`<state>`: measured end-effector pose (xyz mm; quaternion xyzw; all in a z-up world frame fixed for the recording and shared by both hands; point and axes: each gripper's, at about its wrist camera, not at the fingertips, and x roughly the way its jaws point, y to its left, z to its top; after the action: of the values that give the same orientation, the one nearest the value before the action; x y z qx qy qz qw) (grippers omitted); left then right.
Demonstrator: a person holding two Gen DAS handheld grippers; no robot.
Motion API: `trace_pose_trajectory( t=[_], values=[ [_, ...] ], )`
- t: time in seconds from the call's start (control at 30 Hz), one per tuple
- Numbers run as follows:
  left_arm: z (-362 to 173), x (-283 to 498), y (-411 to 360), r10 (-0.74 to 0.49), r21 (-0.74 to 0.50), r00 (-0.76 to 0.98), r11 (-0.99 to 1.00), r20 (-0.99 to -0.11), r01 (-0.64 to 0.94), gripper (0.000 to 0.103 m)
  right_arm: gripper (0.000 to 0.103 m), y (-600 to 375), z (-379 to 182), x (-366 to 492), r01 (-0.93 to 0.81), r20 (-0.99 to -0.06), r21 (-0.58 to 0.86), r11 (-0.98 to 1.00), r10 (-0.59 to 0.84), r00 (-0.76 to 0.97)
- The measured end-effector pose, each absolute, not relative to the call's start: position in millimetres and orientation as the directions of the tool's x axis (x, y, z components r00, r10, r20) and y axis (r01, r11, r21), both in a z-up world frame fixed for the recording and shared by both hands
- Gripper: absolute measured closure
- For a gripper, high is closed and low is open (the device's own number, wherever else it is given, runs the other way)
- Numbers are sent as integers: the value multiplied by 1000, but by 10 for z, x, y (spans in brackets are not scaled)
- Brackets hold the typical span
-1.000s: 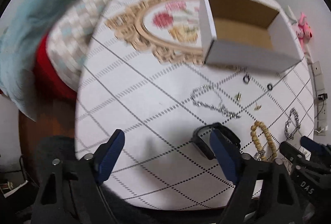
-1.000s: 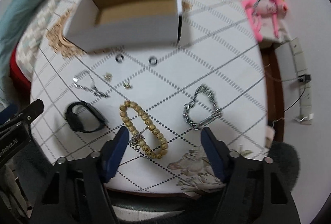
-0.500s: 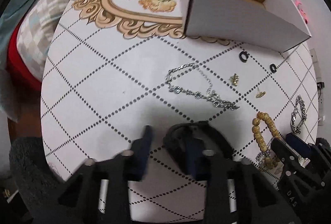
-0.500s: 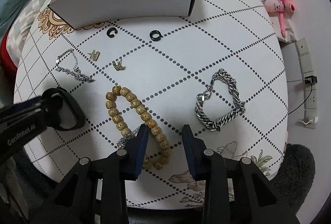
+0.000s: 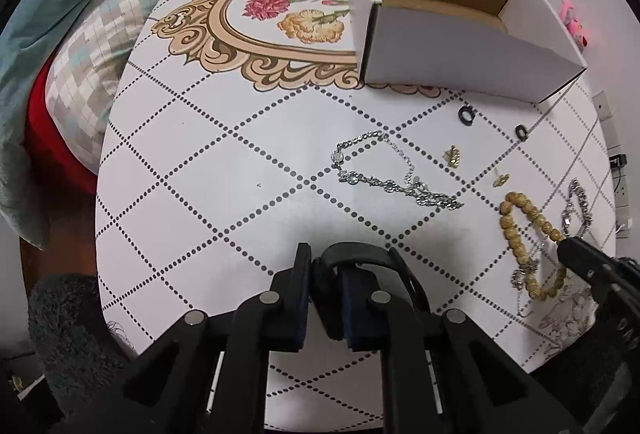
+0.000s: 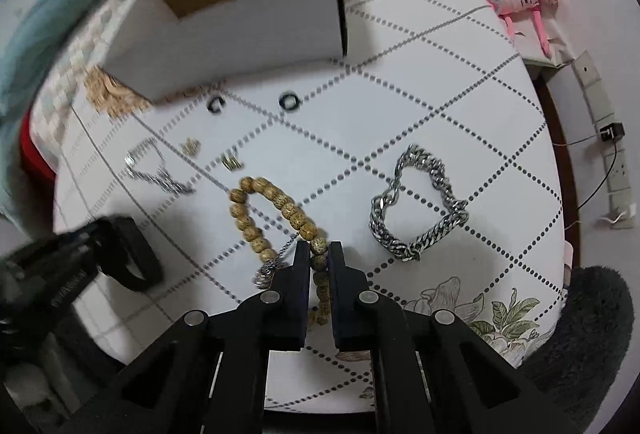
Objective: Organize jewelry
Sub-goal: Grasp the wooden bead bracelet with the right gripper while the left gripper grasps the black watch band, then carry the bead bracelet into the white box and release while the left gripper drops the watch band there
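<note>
The left gripper (image 5: 325,266) is clenched on the black band (image 5: 360,254) at 6 o'clock on the table (image 5: 200,193). The right gripper (image 6: 319,254) pinches the wooden bead bracelet (image 6: 276,213), with the steel chain bracelet (image 6: 420,205) at its 2 o'clock. The open white box (image 6: 240,29) stands at 12 o'clock, with two black rings (image 6: 252,102) just before it.

The right hand-held gripper (image 6: 319,258) pinches the bead bracelet (image 6: 276,209).

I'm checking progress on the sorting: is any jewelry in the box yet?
No: in the left wrist view the box shows only bare cardboard, though its near wall hides part of the floor.
</note>
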<state>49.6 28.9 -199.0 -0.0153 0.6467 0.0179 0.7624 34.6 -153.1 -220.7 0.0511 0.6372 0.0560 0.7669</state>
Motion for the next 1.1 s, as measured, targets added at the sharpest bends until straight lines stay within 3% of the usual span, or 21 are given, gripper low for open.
trace_pose_trajectory(
  t=[0.4, 0.73, 1.1],
  values=[
    [-1327, 410, 257, -59, -70, 258, 997, -964, -34, 93, 94, -1647, -1485, 615, -55, -919, 271, 961, 275, 282],
    [-923, 1393, 18, -138, -146, 355, 989, -925, 5, 93, 94, -1861, -756, 1353, -124, -830, 377, 918, 394, 394],
    [-1161, 2297, -34, -116, -119, 276, 993, -954, 7, 91, 94, -1761, -1034, 2262, -129, -857, 361, 924, 383, 344]
  ],
)
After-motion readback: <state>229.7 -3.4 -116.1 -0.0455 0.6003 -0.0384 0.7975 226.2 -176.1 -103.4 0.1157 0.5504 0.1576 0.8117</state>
